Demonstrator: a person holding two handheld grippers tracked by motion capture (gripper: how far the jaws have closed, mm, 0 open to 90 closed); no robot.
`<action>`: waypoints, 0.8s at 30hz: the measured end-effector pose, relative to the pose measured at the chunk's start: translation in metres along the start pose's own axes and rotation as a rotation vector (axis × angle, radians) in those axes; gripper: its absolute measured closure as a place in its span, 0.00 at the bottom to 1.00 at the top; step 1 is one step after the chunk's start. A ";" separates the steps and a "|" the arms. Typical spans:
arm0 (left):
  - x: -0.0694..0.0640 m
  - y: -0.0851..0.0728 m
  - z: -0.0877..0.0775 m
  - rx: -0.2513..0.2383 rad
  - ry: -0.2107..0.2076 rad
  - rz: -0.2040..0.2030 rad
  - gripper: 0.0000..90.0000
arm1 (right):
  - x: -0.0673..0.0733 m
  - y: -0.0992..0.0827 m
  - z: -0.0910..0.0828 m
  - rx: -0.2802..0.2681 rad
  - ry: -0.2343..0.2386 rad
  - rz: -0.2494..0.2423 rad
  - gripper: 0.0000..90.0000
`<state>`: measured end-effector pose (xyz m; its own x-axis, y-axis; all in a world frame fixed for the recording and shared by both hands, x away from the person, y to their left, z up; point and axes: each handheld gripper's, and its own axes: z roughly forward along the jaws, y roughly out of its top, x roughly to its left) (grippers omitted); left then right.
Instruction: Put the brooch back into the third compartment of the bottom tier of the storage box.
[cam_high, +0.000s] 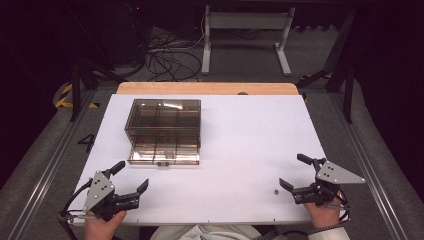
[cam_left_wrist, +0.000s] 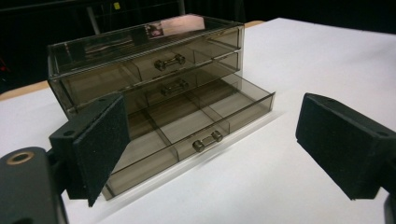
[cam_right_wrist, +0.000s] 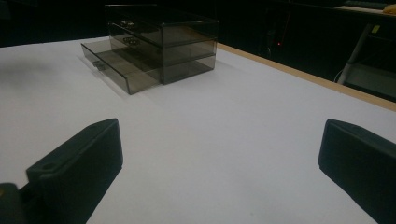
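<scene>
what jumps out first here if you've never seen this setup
The smoky see-through drawer box on the left half of the white table, its bottom drawer pulled out and looking empty. Then the two grippers at the near edge, left gripper and right gripper, both open, holding nothing.

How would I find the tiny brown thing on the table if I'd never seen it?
Start at the white table. Go to its near edge, beside the right gripper. The small brown object lies alone just left of that gripper, far from the smoky drawer box.
</scene>
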<state>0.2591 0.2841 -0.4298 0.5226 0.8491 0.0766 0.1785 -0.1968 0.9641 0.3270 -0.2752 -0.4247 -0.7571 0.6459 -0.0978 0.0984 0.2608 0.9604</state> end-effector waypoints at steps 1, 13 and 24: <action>0.000 0.000 0.000 0.000 0.000 0.000 0.12 | 0.000 0.000 0.000 0.000 0.000 0.000 0.01; -0.001 0.000 -0.002 0.004 0.026 0.020 0.12 | 0.003 0.003 0.001 -0.006 0.022 -0.010 0.01; -0.002 0.000 -0.002 0.005 0.037 0.042 0.12 | 0.004 0.005 0.001 -0.006 0.031 -0.009 0.01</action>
<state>0.2563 0.2838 -0.4289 0.4985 0.8576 0.1270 0.1614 -0.2357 0.9583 0.3255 -0.2705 -0.4210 -0.7775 0.6211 -0.0987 0.0877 0.2624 0.9610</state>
